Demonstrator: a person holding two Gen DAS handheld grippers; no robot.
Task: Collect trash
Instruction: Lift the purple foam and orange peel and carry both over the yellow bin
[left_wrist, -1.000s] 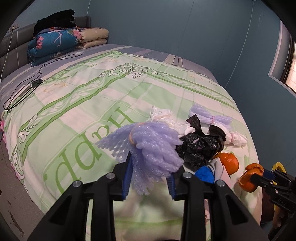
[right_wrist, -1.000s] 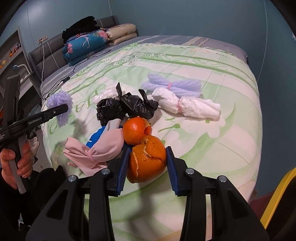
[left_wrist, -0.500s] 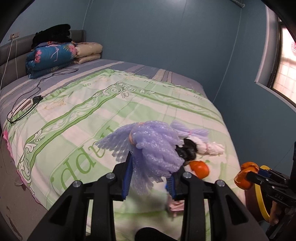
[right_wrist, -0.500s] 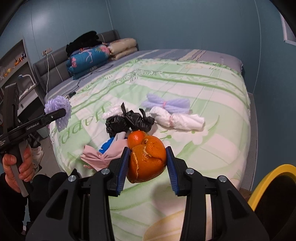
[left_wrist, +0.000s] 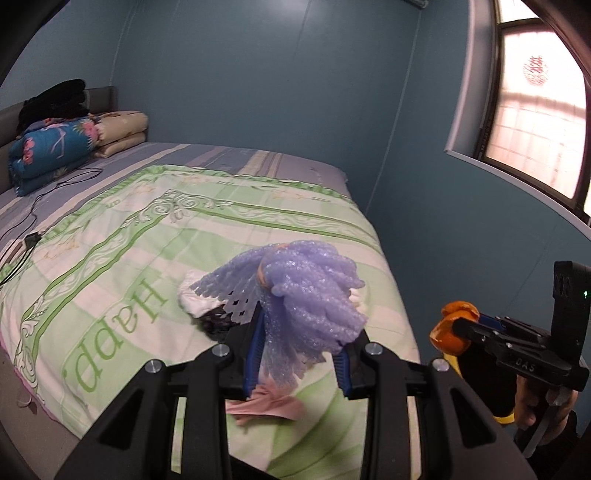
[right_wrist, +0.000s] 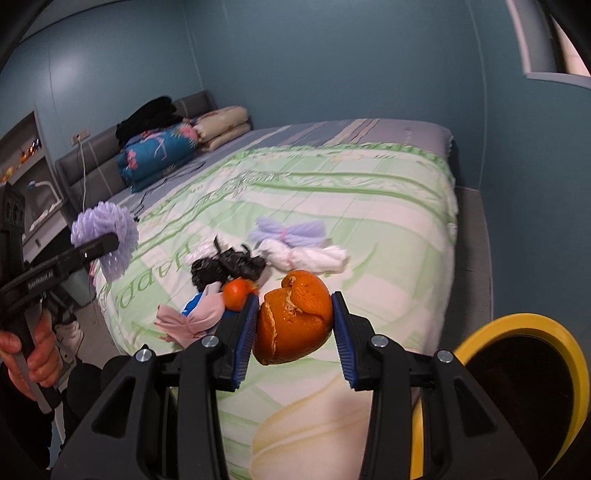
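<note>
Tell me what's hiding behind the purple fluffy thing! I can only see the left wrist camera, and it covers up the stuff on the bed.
Observer: Behind the purple foam net lies a black plastic bag, crumpled on the green blanket.
Operator: Is there more fruit on the bed?
Observer: Yes, one small orange sits beside a pink cloth.
Operator: What is the other gripper holding? I only see a bit of orange.
Observer: The right gripper is shut on an orange peel, split open and curling at the top.
Operator: Where does the trash go?
Observer: A bin with a yellow rim stands at the foot of the bed, to the right of that gripper.
</note>
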